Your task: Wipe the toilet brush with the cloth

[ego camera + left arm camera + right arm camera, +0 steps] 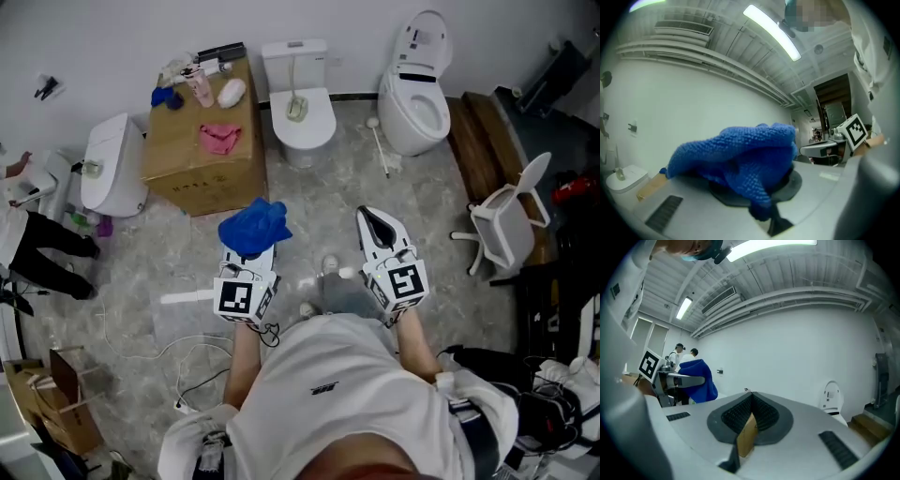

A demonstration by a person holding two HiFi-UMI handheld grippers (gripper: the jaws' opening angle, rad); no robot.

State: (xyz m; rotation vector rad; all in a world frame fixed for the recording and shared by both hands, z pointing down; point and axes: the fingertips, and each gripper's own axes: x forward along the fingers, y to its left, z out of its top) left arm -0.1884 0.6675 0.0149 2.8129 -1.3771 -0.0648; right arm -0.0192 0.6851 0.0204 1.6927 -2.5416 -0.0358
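Cloth gripped, brush not yet fetched.

Head view: the toilet brush [380,146] lies on the floor between two toilets, well ahead. Left gripper view: the left gripper [761,187] clamps the blue cloth [740,150]. Right gripper view: the right gripper [749,401] is closed, empty (it likely must open to take the brush).

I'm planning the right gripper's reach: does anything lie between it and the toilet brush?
Nothing visible does: only bare floor separates the right gripper from the toilet brush, which lies beside the open-lidded toilet.
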